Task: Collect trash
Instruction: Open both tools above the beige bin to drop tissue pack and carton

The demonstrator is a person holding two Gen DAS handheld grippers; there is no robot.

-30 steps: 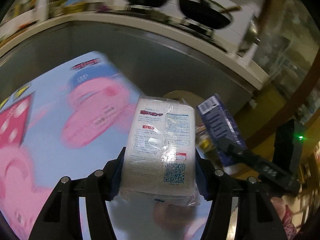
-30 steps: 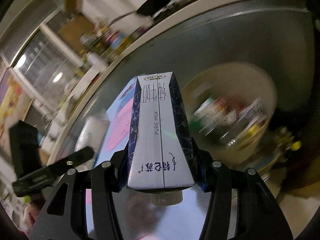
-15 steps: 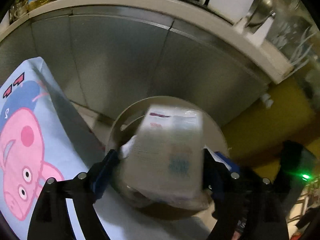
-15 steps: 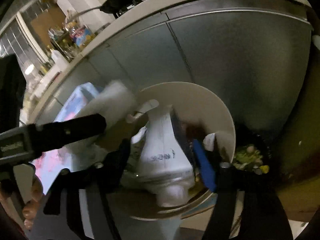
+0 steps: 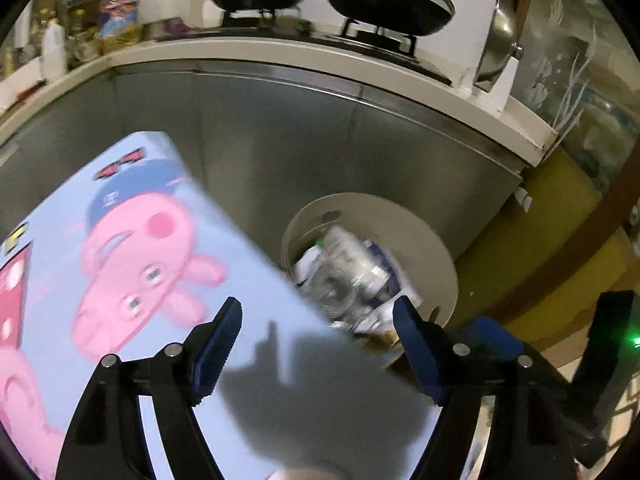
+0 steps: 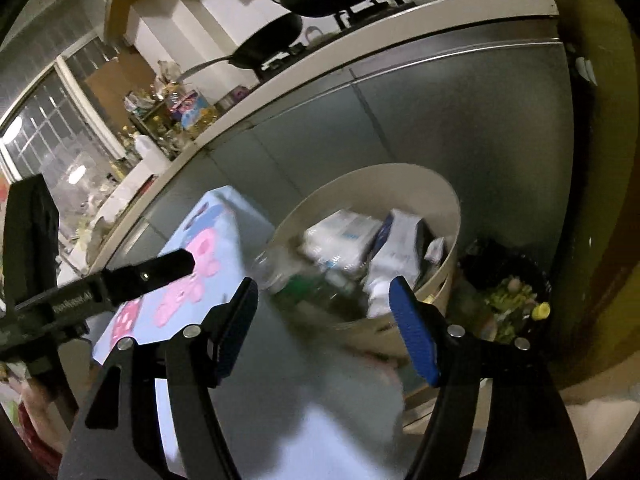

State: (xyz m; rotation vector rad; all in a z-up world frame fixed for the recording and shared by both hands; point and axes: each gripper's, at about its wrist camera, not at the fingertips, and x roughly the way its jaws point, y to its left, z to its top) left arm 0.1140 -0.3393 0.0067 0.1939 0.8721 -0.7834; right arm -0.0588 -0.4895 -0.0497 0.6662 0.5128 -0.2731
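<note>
Both the left gripper (image 5: 316,344) and the right gripper (image 6: 324,326) gape empty, nothing between their fingers. The dropped trash lies in the cream bin (image 6: 448,200) at twelve o'clock. Best withdraw clear of its rim, then seek remaining litter on the cartoon mat (image 5: 120,240).

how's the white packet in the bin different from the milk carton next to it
The white packet is pale all over with faint print; the milk carton has dark blue side panels. The packet lies flatter, toward the table side of the bin; the carton leans more on end, nearer the far wall. Both sit loose on top of the trash, gripped by nothing.
</note>
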